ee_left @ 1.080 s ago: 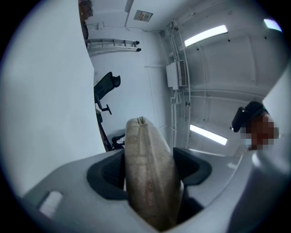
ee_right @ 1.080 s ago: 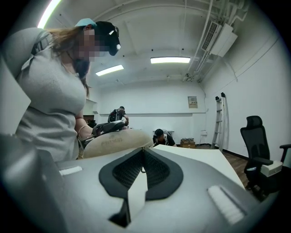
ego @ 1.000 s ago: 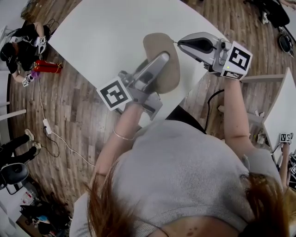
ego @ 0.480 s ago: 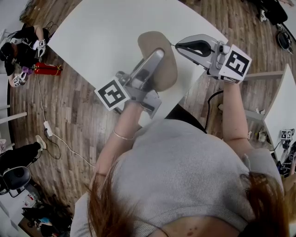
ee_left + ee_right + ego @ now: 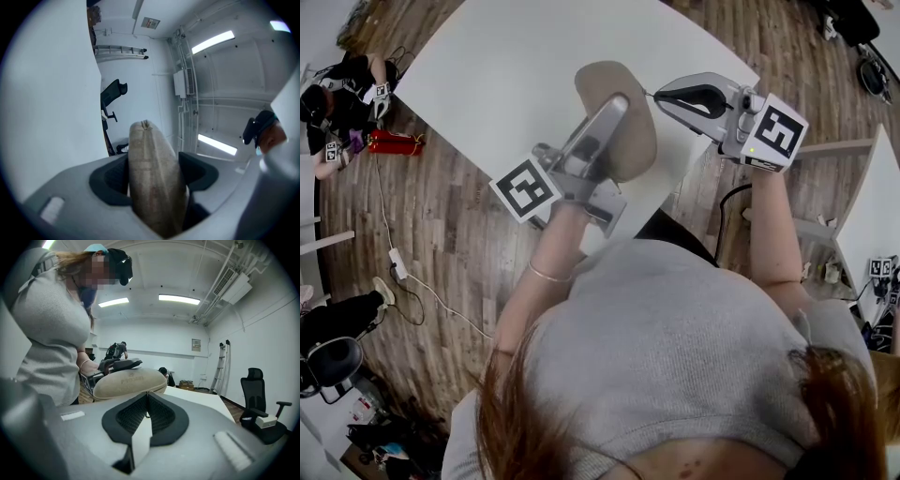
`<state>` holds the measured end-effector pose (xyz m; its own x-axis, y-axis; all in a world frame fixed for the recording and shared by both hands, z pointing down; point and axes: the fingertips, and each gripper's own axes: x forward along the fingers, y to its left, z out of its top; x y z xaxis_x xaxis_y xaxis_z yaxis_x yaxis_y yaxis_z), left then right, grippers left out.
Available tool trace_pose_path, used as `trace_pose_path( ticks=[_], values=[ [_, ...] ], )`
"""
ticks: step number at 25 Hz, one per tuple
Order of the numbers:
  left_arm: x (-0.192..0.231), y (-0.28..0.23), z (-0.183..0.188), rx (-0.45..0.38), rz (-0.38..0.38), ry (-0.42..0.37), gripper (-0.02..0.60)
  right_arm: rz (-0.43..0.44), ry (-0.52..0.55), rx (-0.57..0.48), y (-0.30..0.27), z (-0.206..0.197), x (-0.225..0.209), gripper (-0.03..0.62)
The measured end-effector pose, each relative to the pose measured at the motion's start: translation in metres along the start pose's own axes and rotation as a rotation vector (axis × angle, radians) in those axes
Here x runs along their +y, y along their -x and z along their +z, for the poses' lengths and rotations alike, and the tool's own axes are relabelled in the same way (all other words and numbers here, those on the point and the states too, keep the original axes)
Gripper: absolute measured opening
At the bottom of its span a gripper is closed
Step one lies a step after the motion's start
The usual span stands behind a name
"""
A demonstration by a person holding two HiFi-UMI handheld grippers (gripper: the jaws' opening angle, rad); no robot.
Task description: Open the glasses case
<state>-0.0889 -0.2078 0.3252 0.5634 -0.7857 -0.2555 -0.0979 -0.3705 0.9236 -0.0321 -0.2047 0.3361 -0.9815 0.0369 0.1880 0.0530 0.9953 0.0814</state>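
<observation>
I saw nothing shift. My left gripper [image 5: 154, 173] clamped the beige oval fabric glasses case [image 5: 633, 141] over the white table's [image 5: 506, 75] near edge. My right gripper [image 5: 147, 411], closed on its zipper pull [image 5: 147, 416], needed to unzip next.

I have the glasses case [image 5: 636, 136] between the jaws of my left gripper [image 5: 614, 108], over the near edge of the table [image 5: 516, 66]. My right gripper [image 5: 661, 92] is just right of it, tip at the case's right rim.
</observation>
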Motion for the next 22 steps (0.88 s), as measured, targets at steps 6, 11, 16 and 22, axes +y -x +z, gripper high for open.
trace_pose_path(
  ticks=[6,11,16,22],
  values=[
    [-0.001,0.003,0.007,-0.017,0.004,-0.004,0.314,-0.019,0.043,0.039,-0.006,0.004,0.005,0.011],
    [-0.001,0.004,0.006,-0.031,0.003,0.005,0.314,-0.02,0.059,0.055,-0.003,0.002,0.011,0.011],
    [-0.003,0.004,0.006,-0.039,-0.003,0.002,0.314,-0.051,0.019,0.033,-0.002,0.007,0.014,0.011],
    [-0.005,0.005,0.014,-0.059,-0.004,-0.001,0.314,-0.061,0.002,0.03,-0.005,0.012,0.016,0.011]
  ],
)
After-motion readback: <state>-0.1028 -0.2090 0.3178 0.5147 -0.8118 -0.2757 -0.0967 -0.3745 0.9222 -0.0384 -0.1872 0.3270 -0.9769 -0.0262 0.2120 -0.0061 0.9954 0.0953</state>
